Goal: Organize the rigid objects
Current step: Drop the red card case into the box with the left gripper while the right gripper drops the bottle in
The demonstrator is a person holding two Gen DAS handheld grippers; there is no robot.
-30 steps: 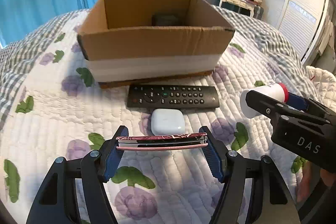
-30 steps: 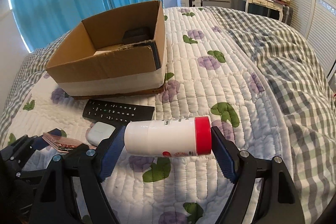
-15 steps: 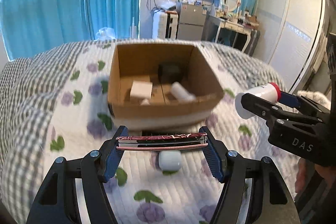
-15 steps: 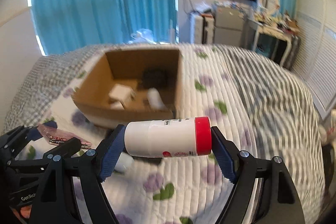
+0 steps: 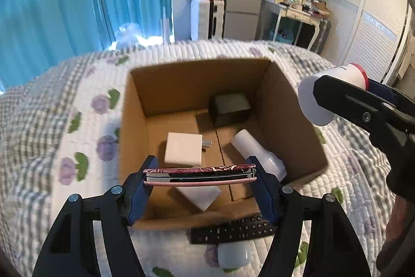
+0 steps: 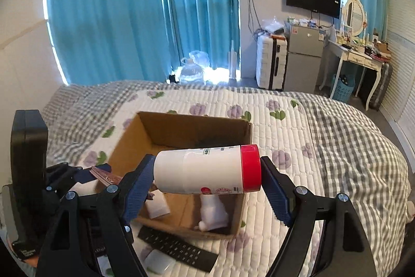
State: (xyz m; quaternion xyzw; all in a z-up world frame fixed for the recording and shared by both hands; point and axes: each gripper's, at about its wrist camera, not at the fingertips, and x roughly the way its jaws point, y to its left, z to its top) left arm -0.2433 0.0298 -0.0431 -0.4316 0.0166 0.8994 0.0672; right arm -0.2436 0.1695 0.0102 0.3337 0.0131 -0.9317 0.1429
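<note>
Nearest the left camera: left gripper (image 5: 201, 177), jaws clamped edgewise on a thin, flat phone (image 5: 199, 172) with a glossy patterned case and a pink rim; held level above the near part of the open box (image 5: 285, 110). Nearest the right camera: right gripper (image 6: 207, 170), jaws clamped end to end on a smooth white plastic bottle (image 6: 207, 170) with a red cap, carried sideways over the box.

Below, on the quilted floral bed (image 5: 85, 126): black remote (image 5: 233, 227) touching the box's near wall, rounded white earbud case (image 5: 233, 255) just beside the remote. Both not yet boxed.

Inside the plain corrugated cardboard box: square white charger (image 5: 184, 148), white tube (image 5: 256, 153), flat white block (image 5: 198, 195), dark cuboid (image 5: 229, 108) at the far wall.

Risks, as judged:
- Phone gripped on narrow glossy edges; possible slip or twist, then a hard landing on the charger's prongs.
- Round bottle held on its ends only; possible roll-out, or a rebound off the box rim onto the soft bed.
- Grippers near each other above one opening; possible collision on simultaneous release.
</note>
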